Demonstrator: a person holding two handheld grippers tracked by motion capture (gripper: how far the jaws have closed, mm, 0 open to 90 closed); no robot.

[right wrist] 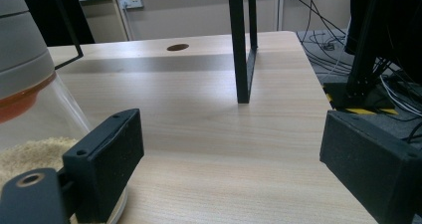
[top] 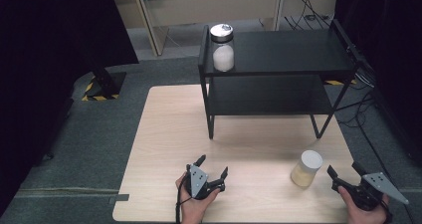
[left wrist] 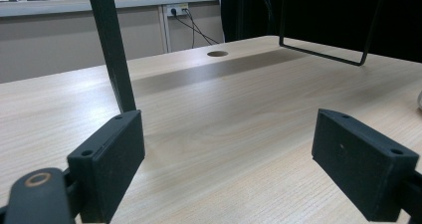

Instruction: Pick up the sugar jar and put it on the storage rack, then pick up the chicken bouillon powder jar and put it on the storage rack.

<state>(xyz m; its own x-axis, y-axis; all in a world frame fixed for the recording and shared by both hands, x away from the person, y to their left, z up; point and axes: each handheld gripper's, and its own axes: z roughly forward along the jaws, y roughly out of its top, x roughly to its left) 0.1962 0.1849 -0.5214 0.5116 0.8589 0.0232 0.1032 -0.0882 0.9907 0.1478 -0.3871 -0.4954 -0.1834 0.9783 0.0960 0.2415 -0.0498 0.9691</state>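
Two grippers are mine, both low near the near edge of the light wooden table [top: 164, 134]. My left gripper [top: 213, 170] sits toward the middle of that edge, jaws spread wide with nothing between them; in the left gripper view [left wrist: 229, 149] bare wood runs ahead to the black shelf rack's [top: 278, 52] leg and a round hole [left wrist: 217, 54] in the tabletop. My right gripper [top: 343, 175] is by the table's right corner, jaws equally wide apart and gripping nothing. Just left of it stands a jar with a pale lid [top: 306, 168], holding yellowish grain; in the right gripper view that jar [right wrist: 30, 109] rises beside my left-hand jaw, outside the gap, an orange band under its lid. Open board lies between the two grippers and between them and the rack's legs. On the rack's top shelf, at its left end, stands a glass jar with a metal lid [top: 222, 47], part full of white powder. The lower shelf is bare. No label or writing is legible on either jar
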